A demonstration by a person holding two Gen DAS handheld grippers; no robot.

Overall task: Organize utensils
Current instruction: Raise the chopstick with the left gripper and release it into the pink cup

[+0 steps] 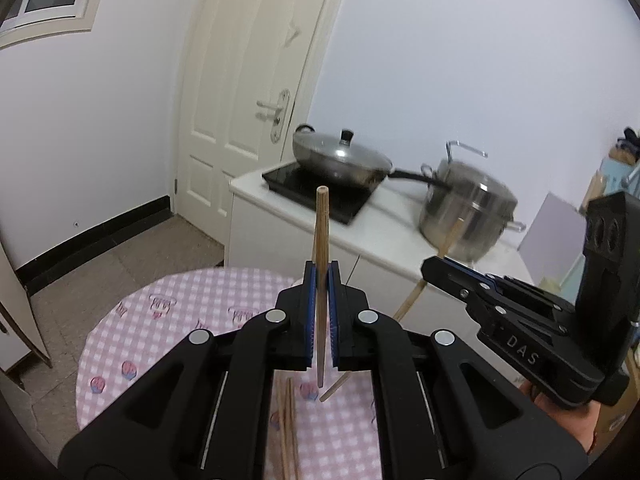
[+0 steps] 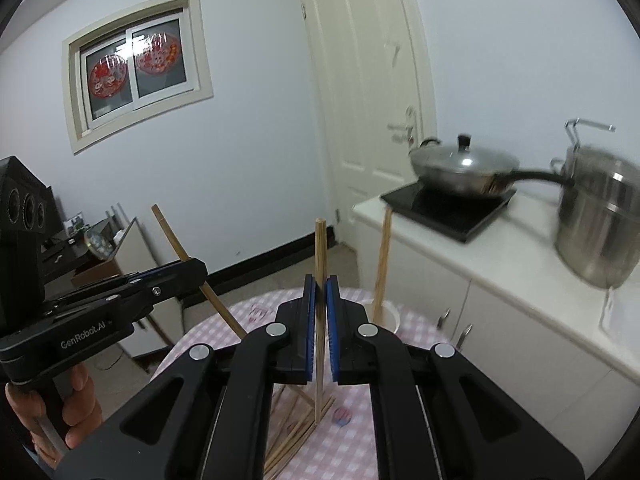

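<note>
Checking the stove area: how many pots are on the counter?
2. A lidded wok sits on the black cooktop; a steel stockpot stands beside it on the white counter. More may be hidden.

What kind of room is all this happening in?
Most likely a small home kitchen with a dining corner. A lidded wok sits on a black cooktop beside a steel stockpot on a white counter, and loose wooden chopsticks lie on a round table with a pink checked cloth.

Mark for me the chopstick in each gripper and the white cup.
left gripper's chopstick (image 1: 322, 240), left wrist view, on the shaft above the jaws.
right gripper's chopstick (image 2: 319, 248), right wrist view, on the upper shaft.
white cup (image 2: 390, 317), right wrist view, on its rim.
</note>
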